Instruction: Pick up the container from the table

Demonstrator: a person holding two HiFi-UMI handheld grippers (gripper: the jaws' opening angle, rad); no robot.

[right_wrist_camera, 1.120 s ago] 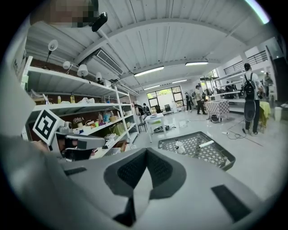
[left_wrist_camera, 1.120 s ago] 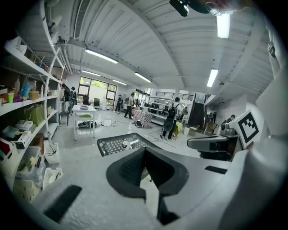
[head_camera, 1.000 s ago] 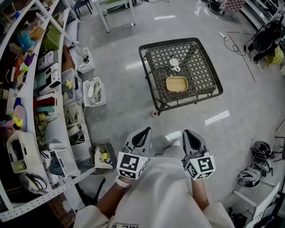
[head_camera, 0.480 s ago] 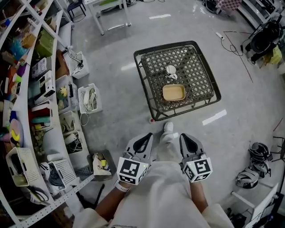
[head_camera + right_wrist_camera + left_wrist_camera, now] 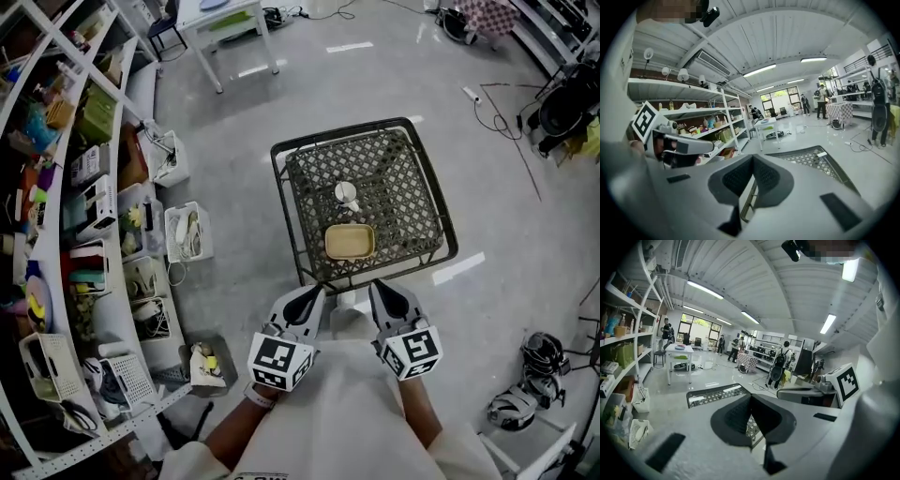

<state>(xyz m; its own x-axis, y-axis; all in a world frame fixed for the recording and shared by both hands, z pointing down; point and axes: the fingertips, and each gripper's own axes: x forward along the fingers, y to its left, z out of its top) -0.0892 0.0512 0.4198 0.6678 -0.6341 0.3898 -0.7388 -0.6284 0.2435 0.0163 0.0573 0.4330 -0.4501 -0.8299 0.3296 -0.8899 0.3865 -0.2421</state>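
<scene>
A shallow tan container [image 5: 350,242] lies near the front edge of a dark lattice-top table [image 5: 412,187]. Behind it stands a small white cup-like thing [image 5: 347,195]. My left gripper [image 5: 312,293] and right gripper [image 5: 379,287] are held side by side just short of the table's near rim, both shut and empty. In the left gripper view the shut jaws [image 5: 750,401] point over the table's [image 5: 717,393] left corner. The right gripper view has its shut jaws [image 5: 753,164] in front of the table's frame [image 5: 811,157]. Neither gripper view shows the container.
Shelving packed with goods [image 5: 56,187] runs down the left, with bins and baskets [image 5: 187,230] on the floor beside it. A white table [image 5: 225,19] stands at the back. Helmets [image 5: 525,403] lie at the lower right. People stand far off [image 5: 785,350].
The table and container have come much closer to the grippers in the head view as the person walked up. Both grippers stayed shut and side by side.
</scene>
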